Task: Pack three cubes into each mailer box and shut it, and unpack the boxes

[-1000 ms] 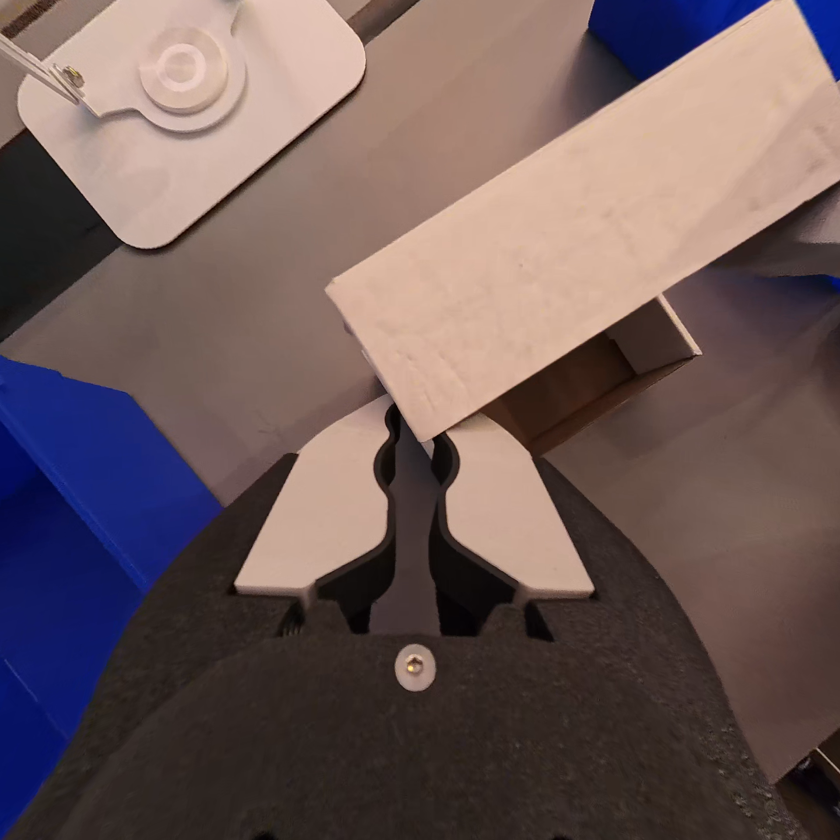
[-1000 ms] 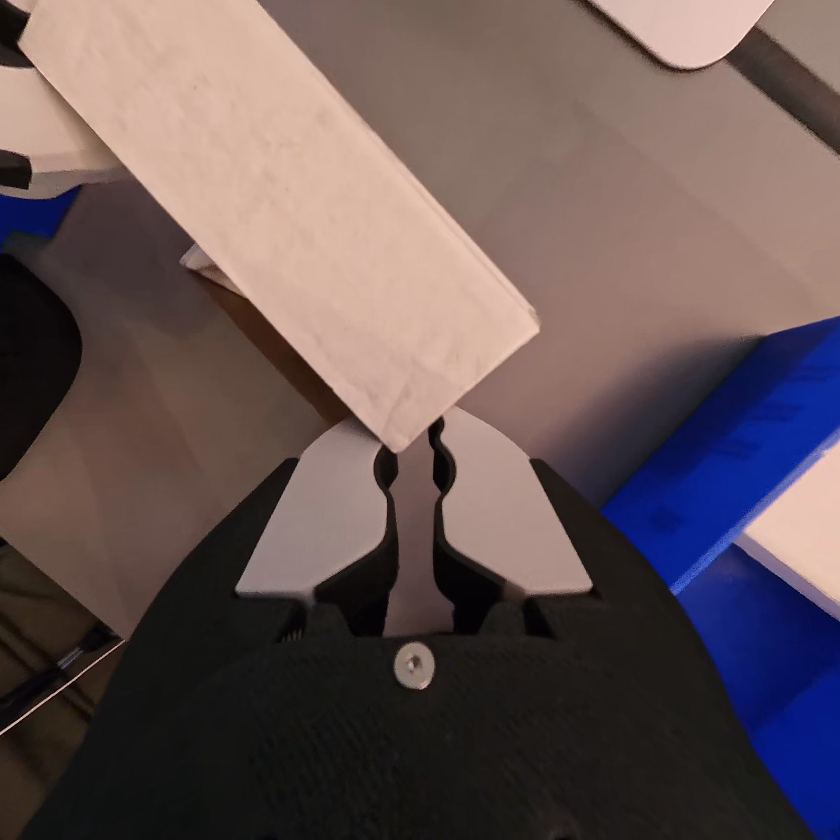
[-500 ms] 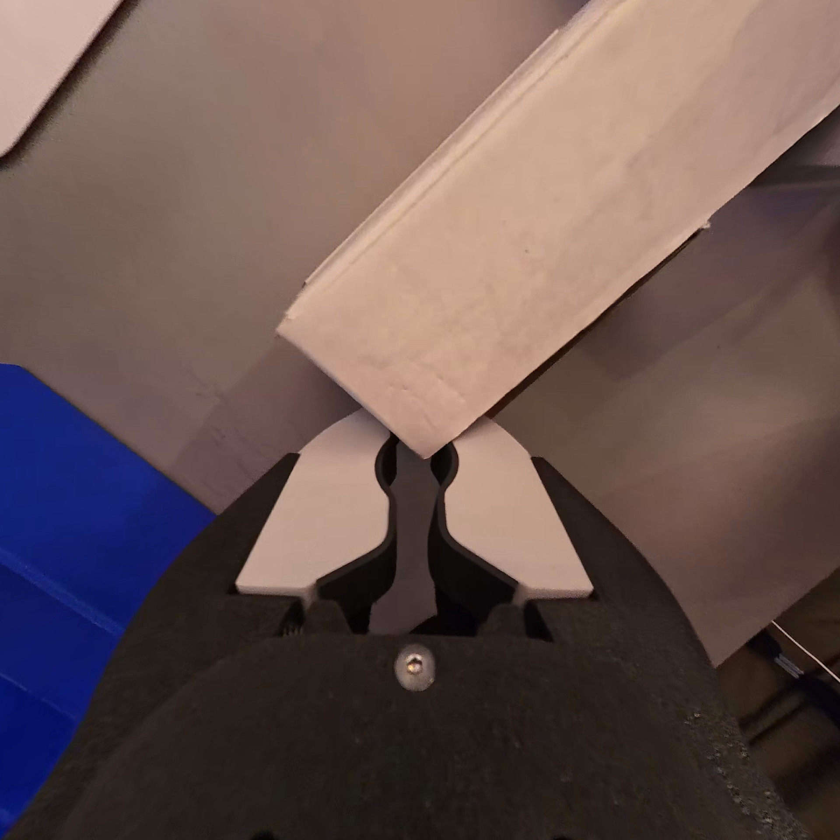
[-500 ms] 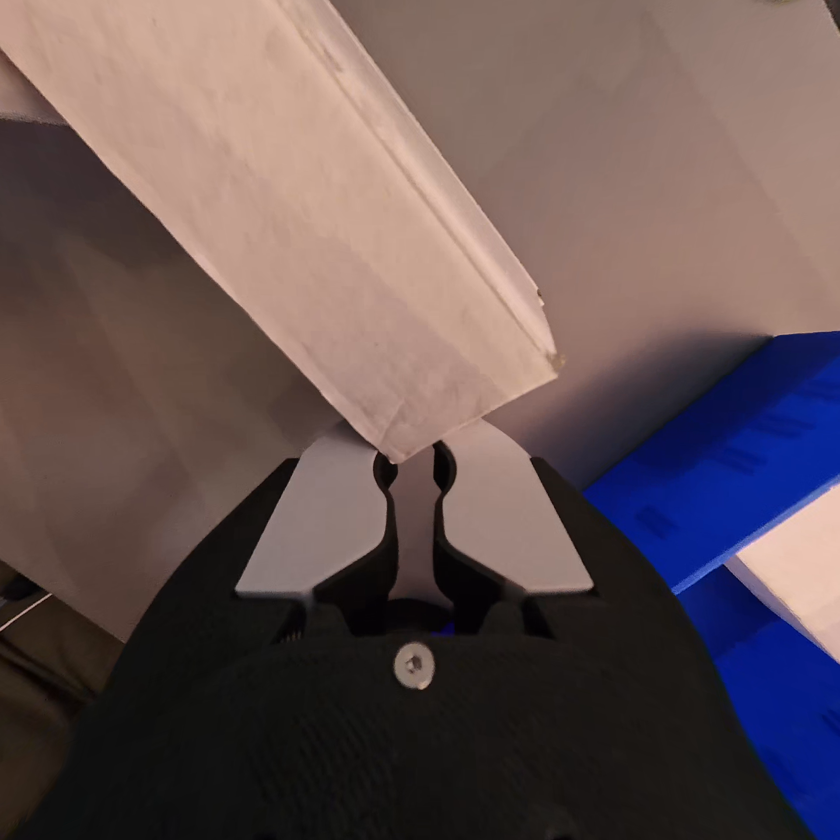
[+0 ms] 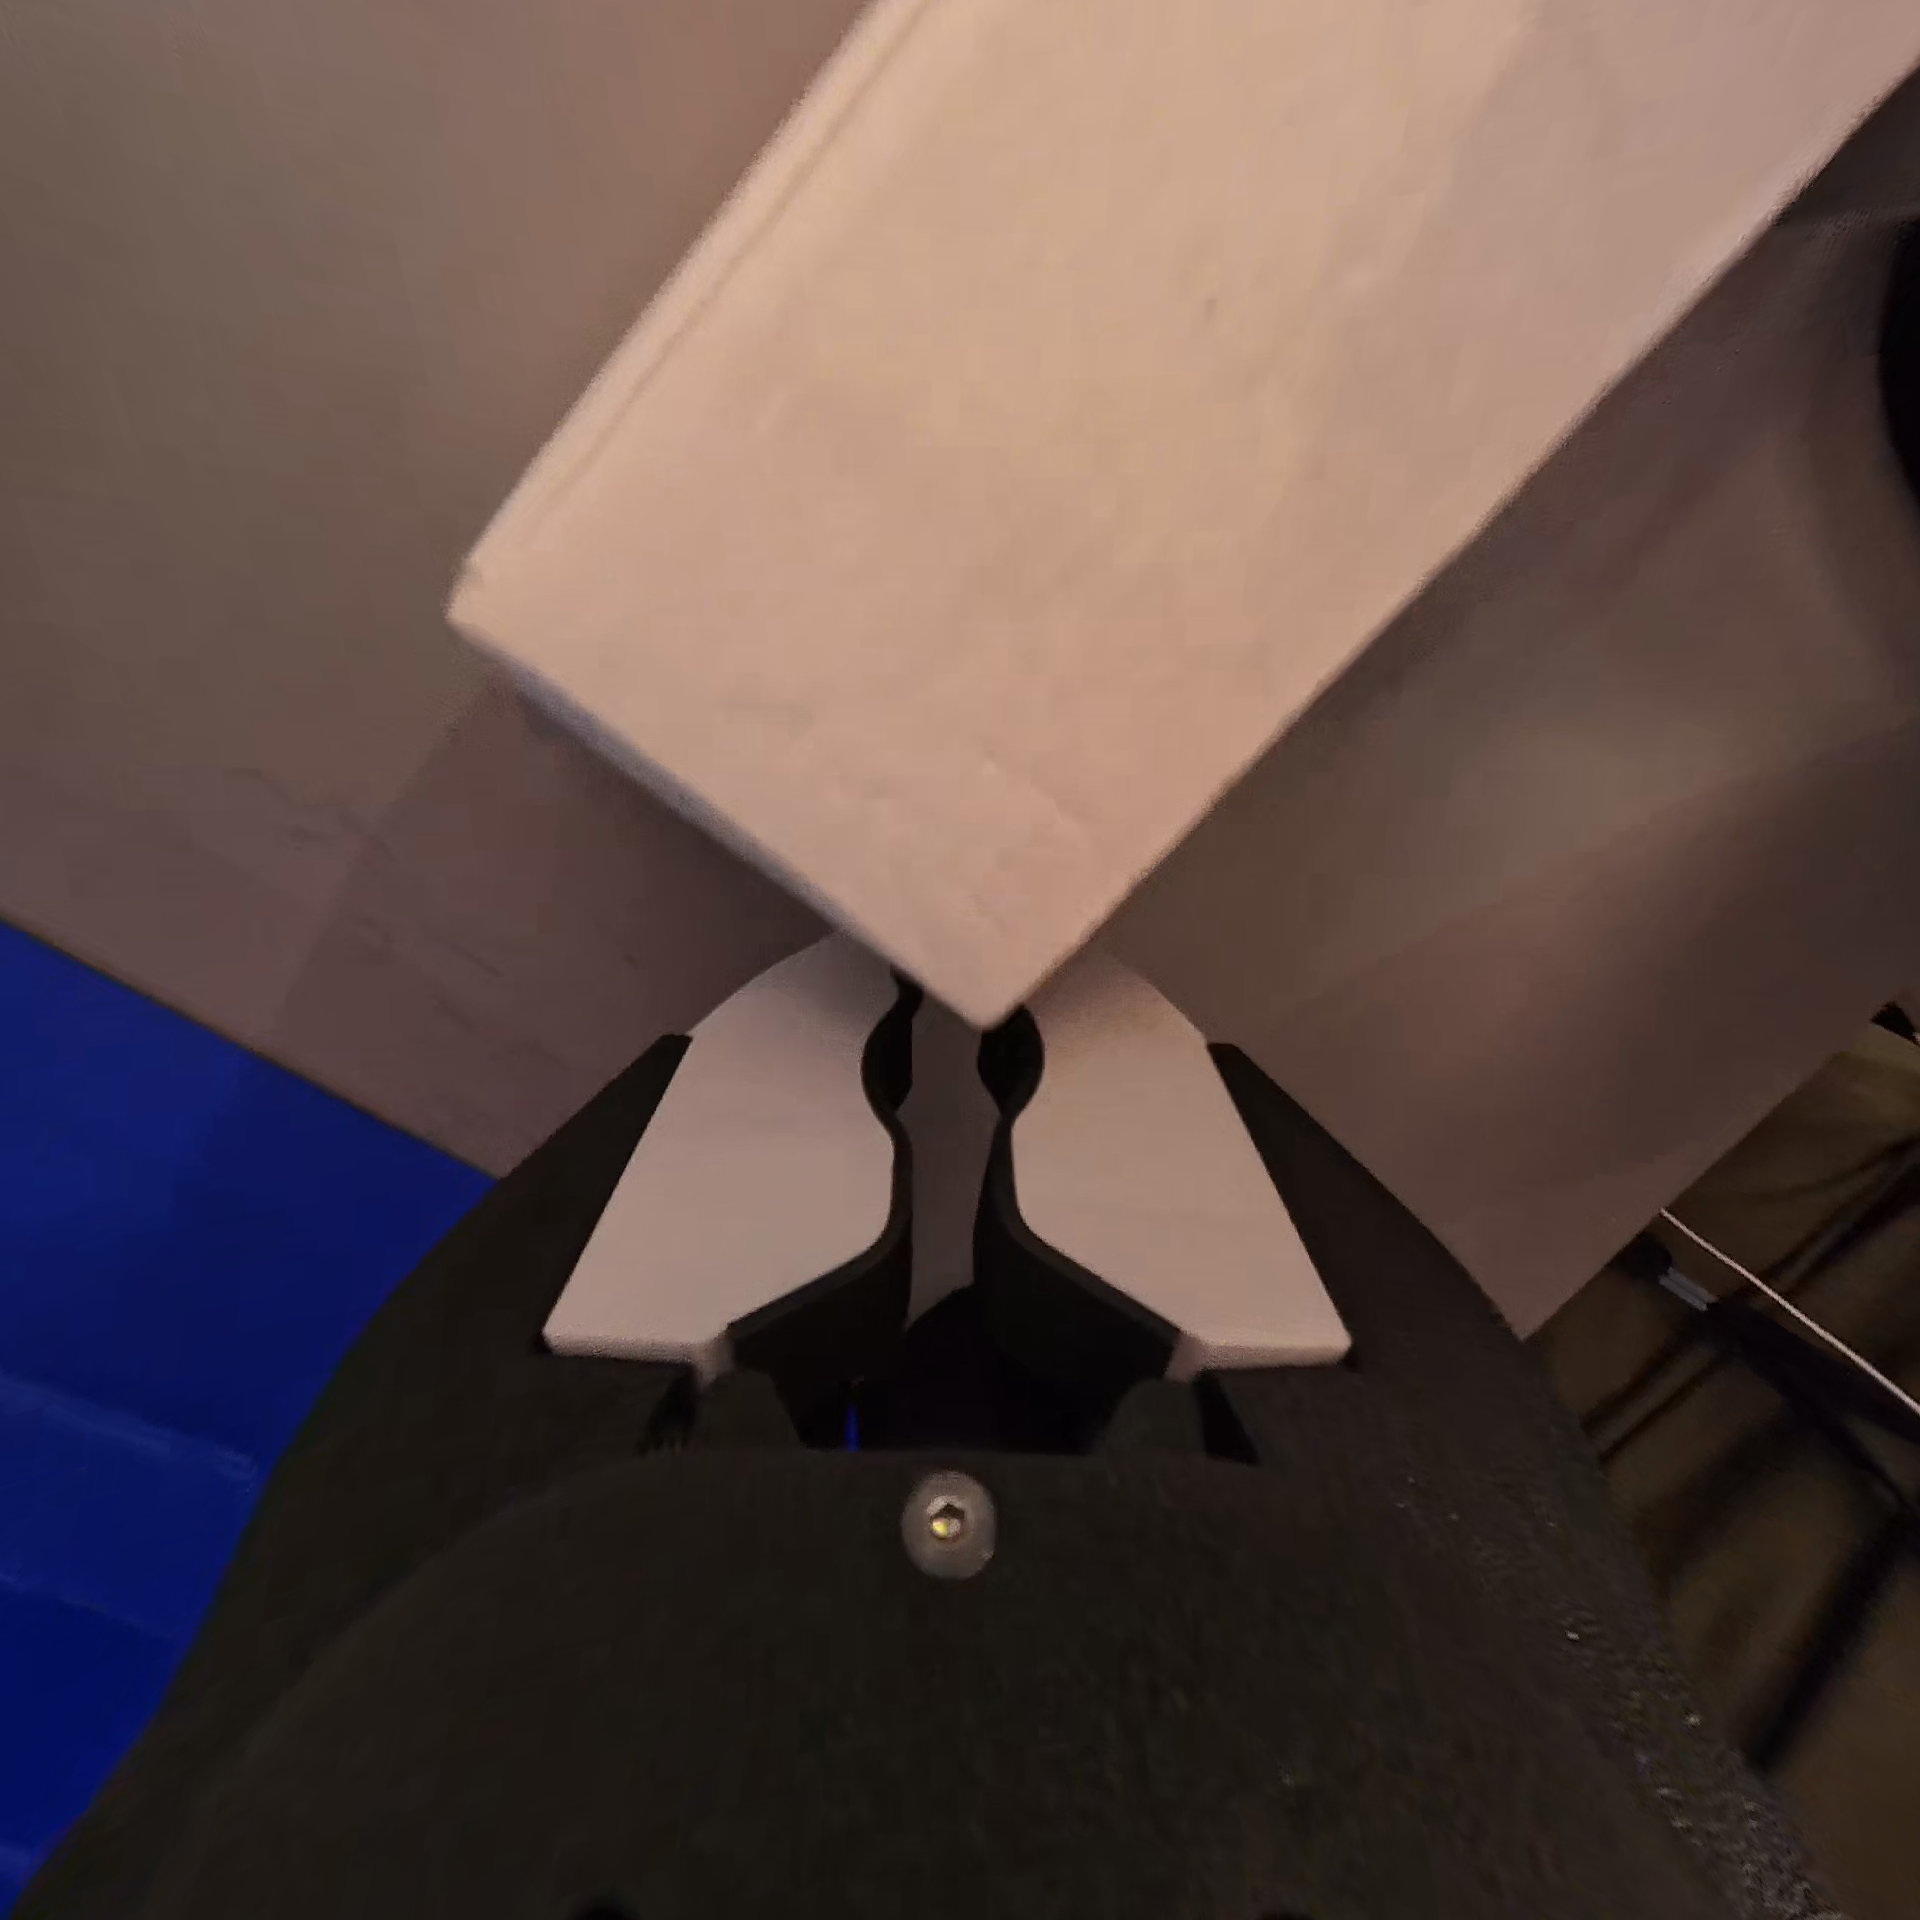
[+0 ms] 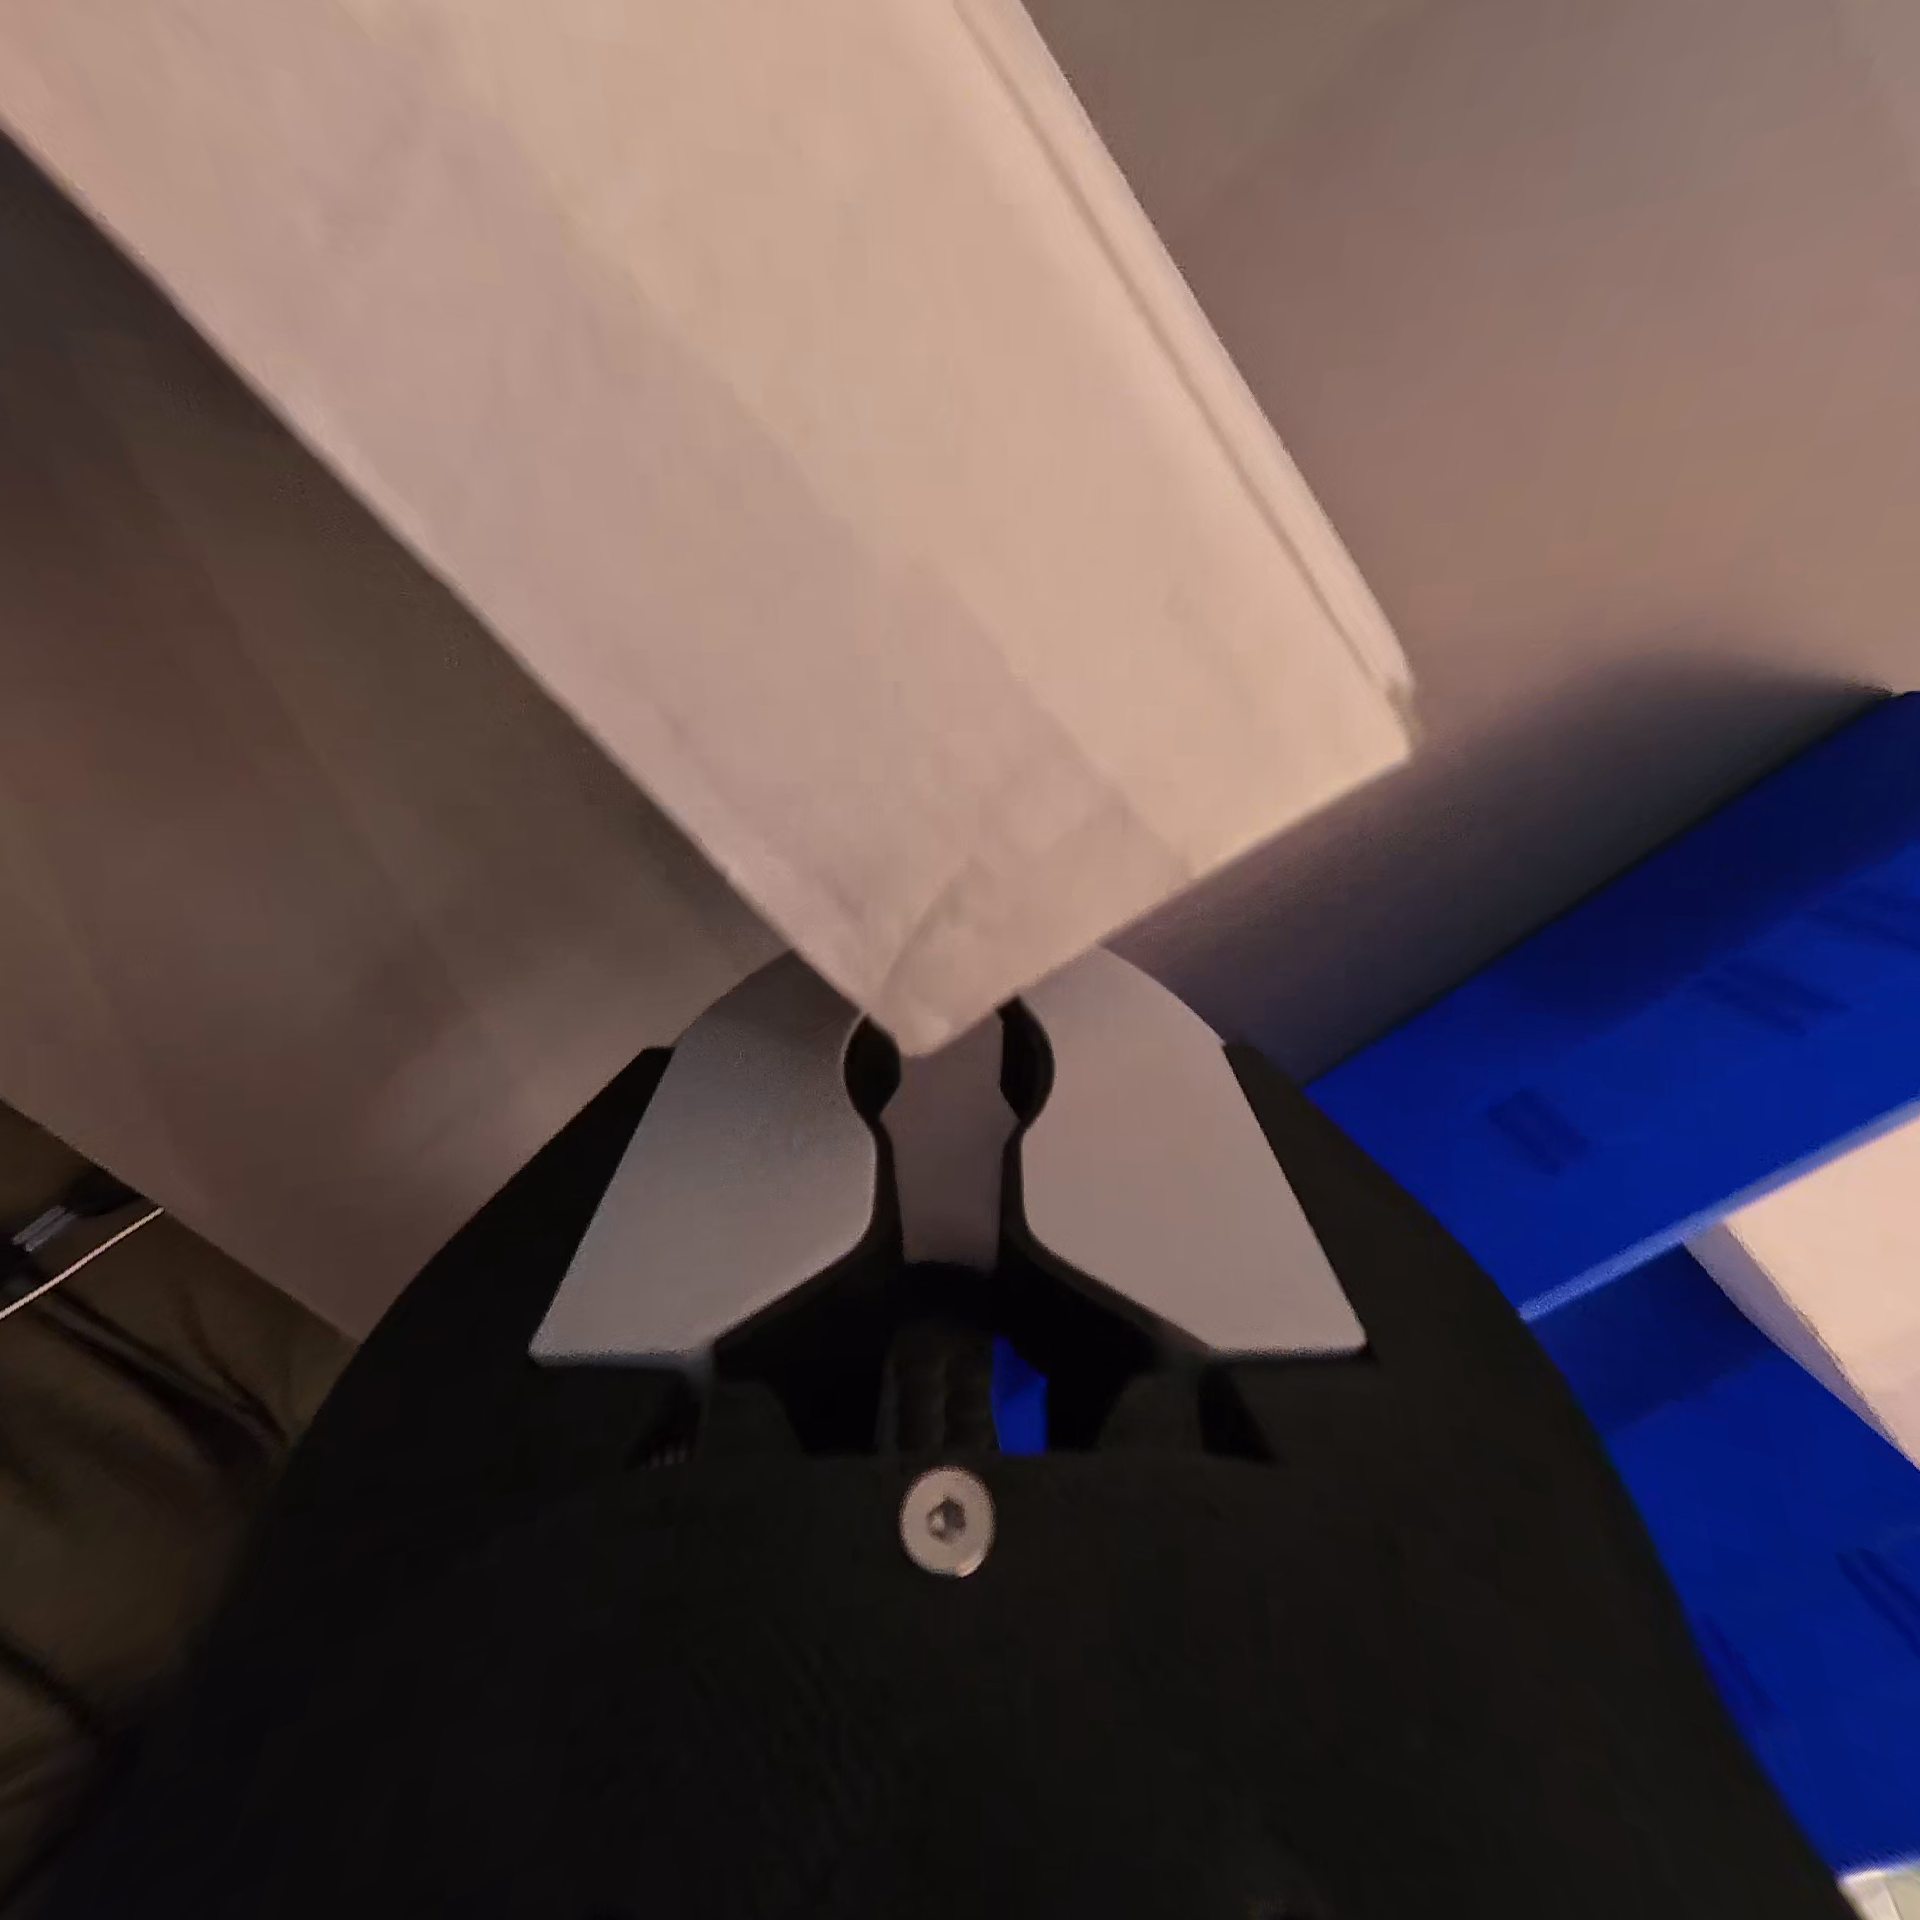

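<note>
Left gripper (image 5: pixel 951 1013) and right gripper (image 6: pixel 940 1023) each pinch a corner of the white box (image 5: pixel 1039 520), near the surface's front edge. Light, stiff cardboard; blur hides lid seating. Corners probably crush; hold edges.

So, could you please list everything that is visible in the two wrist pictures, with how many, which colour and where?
mailer box: one, white cardboard, lid down, held up over the table between the two grippers, one corner at each.
table: one, grey-brown, behind and below the box in both views.
blue bin: one, blue, lower left of the left wrist view.
second blue bin: one, blue, right side of the right wrist view, with something white inside it.
thin cables: a few, dark and light, past the table edge at the right of the left wrist view.
left gripper: one, black body with white fingers, shut on a box corner.
right gripper: one, black with white fingers, shut on another box corner.
</note>
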`<state>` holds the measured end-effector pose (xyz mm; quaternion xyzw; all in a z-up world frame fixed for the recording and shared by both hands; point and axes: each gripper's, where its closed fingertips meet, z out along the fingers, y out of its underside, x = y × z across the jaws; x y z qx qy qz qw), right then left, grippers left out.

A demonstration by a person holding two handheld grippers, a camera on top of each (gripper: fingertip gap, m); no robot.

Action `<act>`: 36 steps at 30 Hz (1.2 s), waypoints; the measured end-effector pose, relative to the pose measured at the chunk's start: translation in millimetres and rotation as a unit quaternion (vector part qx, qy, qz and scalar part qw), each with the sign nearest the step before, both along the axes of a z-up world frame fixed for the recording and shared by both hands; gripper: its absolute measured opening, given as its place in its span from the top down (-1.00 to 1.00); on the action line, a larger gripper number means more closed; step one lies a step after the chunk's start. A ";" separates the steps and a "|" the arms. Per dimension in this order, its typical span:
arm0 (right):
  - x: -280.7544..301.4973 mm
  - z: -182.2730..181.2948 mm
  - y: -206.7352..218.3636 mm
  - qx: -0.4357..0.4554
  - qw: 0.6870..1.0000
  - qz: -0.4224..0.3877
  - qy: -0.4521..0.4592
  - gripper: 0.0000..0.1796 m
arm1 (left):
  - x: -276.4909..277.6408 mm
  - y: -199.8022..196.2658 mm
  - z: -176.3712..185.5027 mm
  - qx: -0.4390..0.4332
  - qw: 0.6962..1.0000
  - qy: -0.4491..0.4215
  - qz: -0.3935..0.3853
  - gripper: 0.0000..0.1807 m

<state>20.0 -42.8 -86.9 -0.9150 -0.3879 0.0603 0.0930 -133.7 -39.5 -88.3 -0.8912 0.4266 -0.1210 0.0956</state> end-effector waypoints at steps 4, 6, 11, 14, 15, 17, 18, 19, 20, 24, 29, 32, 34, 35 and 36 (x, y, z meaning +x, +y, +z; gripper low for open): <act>4.4 24.5 -13.6 0.004 0.999 0.015 0.042 0.77 | -11.4 -6.6 27.0 0.019 0.999 -0.025 -0.005 0.90; 11.5 42.2 -19.2 0.023 0.998 0.016 0.061 0.76 | -18.3 0.5 50.3 0.059 0.997 -0.057 0.015 0.94; 19.7 96.5 -2.9 0.180 0.975 0.051 0.116 0.38 | -23.1 22.7 108.1 0.185 0.969 -0.163 0.019 0.51; 15.3 107.4 14.9 0.298 0.939 0.141 0.097 0.18 | -18.9 34.1 110.4 0.266 0.952 -0.148 -0.039 0.12; 11.9 105.5 18.4 0.319 0.928 0.168 0.091 0.18 | -15.7 36.1 108.6 0.281 0.947 -0.145 -0.054 0.18; 4.8 97.3 23.4 0.328 0.920 0.197 0.088 0.17 | -3.6 31.9 102.4 0.278 0.944 -0.153 -0.093 0.20; 1.3 93.5 26.6 0.328 0.918 0.204 0.088 0.16 | 2.3 30.9 99.6 0.283 0.940 -0.154 -0.114 0.13; -2.4 90.2 30.3 0.333 0.915 0.212 0.087 0.13 | 5.8 33.1 96.9 0.299 0.934 -0.146 -0.130 0.08; -6.2 86.2 31.8 0.334 0.912 0.224 0.087 0.12 | 8.1 35.4 92.5 0.314 0.929 -0.133 -0.145 0.06; -15.4 65.7 38.1 0.325 0.908 0.255 0.070 0.11 | 13.2 40.4 68.7 0.325 0.923 -0.084 -0.186 -0.01; -17.5 57.4 41.0 0.315 0.911 0.259 0.062 0.24 | 20.1 45.4 58.6 0.335 0.918 -0.068 -0.203 0.10; -19.8 62.7 37.5 0.324 0.904 0.269 0.069 0.37 | 20.8 41.9 54.6 0.336 0.914 -0.058 -0.222 0.28; -19.2 61.6 32.6 0.311 0.908 0.271 0.068 0.38 | 20.5 40.3 54.0 0.335 0.913 -0.052 -0.226 0.33; -18.7 60.1 30.0 0.304 0.910 0.274 0.065 0.38 | 20.3 38.3 53.6 0.330 0.915 -0.051 -0.227 0.36; -18.5 58.9 28.4 0.301 0.910 0.277 0.060 0.38 | 19.7 36.3 53.0 0.325 0.916 -0.049 -0.229 0.38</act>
